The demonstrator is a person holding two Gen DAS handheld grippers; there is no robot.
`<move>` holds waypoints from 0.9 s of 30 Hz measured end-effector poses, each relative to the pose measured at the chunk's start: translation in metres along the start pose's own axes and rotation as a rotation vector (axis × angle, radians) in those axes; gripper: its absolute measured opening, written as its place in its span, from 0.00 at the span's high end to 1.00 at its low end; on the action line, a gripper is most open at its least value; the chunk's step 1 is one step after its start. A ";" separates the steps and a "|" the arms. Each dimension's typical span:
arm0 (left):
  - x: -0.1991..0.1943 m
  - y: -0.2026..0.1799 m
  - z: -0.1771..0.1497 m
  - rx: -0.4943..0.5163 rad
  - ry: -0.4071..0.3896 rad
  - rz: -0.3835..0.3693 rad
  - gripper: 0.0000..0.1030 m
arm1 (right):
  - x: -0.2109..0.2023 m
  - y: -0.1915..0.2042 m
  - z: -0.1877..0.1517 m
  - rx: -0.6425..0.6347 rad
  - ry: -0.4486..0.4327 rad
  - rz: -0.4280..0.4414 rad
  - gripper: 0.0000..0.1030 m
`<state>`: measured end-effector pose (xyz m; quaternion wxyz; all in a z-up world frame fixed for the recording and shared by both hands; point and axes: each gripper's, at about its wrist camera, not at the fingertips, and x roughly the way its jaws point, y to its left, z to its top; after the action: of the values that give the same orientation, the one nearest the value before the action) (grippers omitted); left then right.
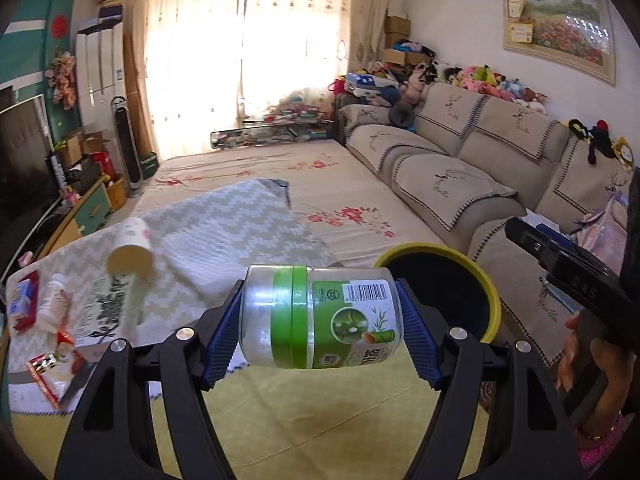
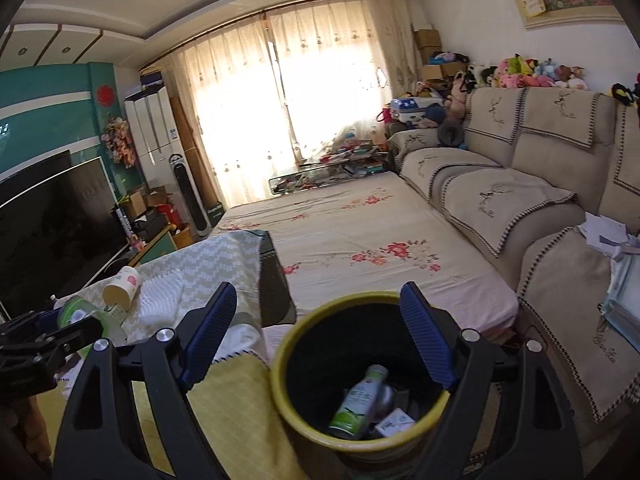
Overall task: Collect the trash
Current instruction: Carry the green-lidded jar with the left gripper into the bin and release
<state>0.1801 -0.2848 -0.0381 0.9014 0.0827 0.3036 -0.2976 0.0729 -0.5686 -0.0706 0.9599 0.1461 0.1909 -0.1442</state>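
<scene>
The left claw (image 1: pixel 320 316) is clamped on a clear green-banded jar (image 1: pixel 320 316), held sideways just beside the yellow-rimmed bin (image 2: pixel 288 412). The right claw (image 2: pixel 316 340) hangs spread apart and empty above that bin, which holds a green-labelled bottle (image 2: pixel 358 402) and a small white box (image 2: pixel 394 422).

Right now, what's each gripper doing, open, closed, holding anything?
Left gripper: closed on the clear plastic jar with a green label.
Right gripper: open, empty, above the trash bin.
</scene>
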 end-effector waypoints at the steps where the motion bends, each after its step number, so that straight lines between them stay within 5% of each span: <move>1: 0.012 -0.013 0.003 0.019 0.011 -0.024 0.31 | -0.006 -0.014 -0.002 0.010 -0.001 -0.034 0.23; 9: 0.122 -0.119 0.016 0.166 0.159 -0.165 0.31 | -0.021 -0.094 -0.001 0.125 -0.051 -0.185 0.23; 16: 0.179 -0.162 0.015 0.226 0.220 -0.170 0.31 | -0.020 -0.122 -0.005 0.158 -0.042 -0.251 0.23; 22: 0.193 -0.158 0.014 0.217 0.244 -0.159 0.28 | -0.019 -0.128 -0.004 0.167 -0.041 -0.269 0.23; 27: 0.164 -0.145 0.019 0.216 0.171 -0.158 0.18 | -0.018 -0.121 -0.005 0.151 -0.036 -0.263 0.23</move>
<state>0.2096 -0.4881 -0.1161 0.8320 0.1803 0.3507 -0.3903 0.0153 -0.6738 -0.0948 0.9222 0.1891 0.1797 -0.2853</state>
